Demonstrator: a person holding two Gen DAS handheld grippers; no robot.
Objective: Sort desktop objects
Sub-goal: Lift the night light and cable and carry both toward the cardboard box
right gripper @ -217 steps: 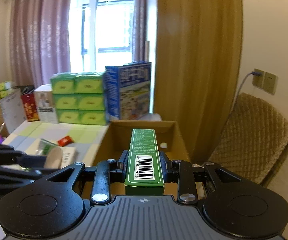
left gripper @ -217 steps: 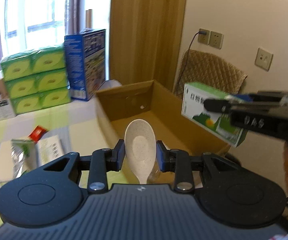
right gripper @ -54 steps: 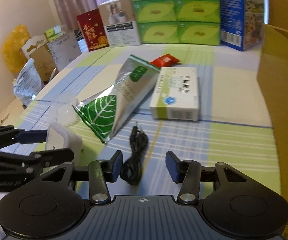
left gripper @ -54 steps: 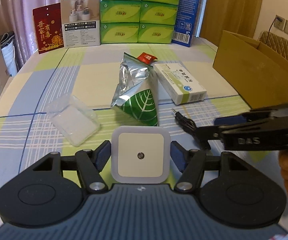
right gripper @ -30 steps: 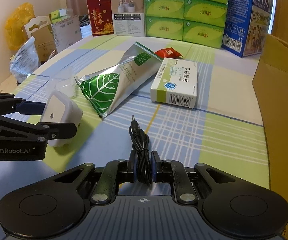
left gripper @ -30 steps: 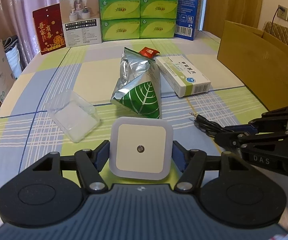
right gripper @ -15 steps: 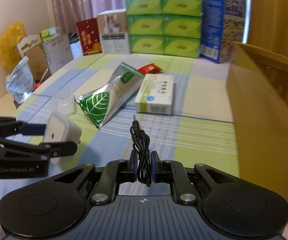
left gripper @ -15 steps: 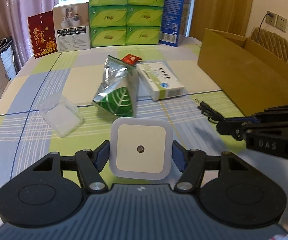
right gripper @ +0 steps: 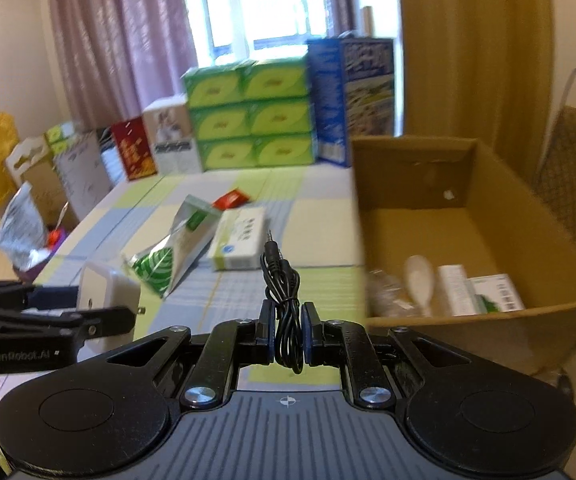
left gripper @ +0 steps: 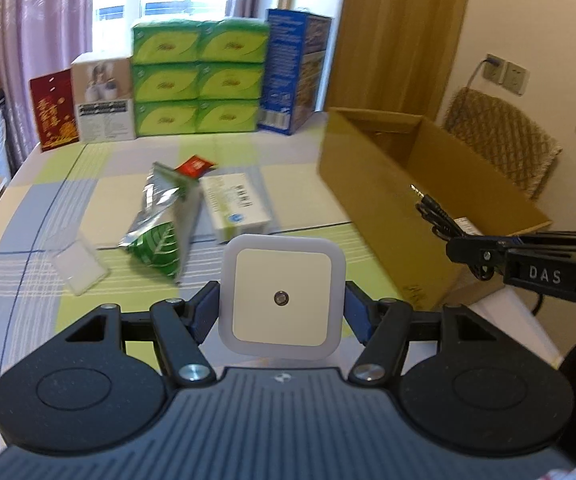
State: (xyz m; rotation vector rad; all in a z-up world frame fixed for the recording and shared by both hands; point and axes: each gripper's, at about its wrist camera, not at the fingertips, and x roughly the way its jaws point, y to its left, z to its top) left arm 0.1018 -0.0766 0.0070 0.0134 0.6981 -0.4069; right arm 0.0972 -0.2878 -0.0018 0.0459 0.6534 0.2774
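My left gripper (left gripper: 282,304) is shut on a white square night light (left gripper: 282,298), held above the table's near edge. My right gripper (right gripper: 287,334) is shut on a coiled black audio cable (right gripper: 282,280), its plug pointing up. In the left wrist view that cable (left gripper: 434,212) hangs in front of the open cardboard box (left gripper: 372,188). In the right wrist view the box (right gripper: 484,324) holds a white spoon (right gripper: 420,280) and two medicine boxes (right gripper: 476,290). On the table lie a silver-green pouch (left gripper: 164,220), a white medicine box (left gripper: 234,208), a red sachet (left gripper: 194,166) and a clear plastic case (left gripper: 76,266).
Green tissue packs (left gripper: 198,84), a blue carton (left gripper: 294,76), a white box (left gripper: 104,106) and a red packet (left gripper: 54,110) line the table's far edge. A woven chair (left gripper: 500,144) stands behind the box. Bags and cartons (right gripper: 28,184) sit left of the table.
Both grippers have risen and swung right toward the cardboard box, each still holding its object. The box interior now shows in the right wrist view.
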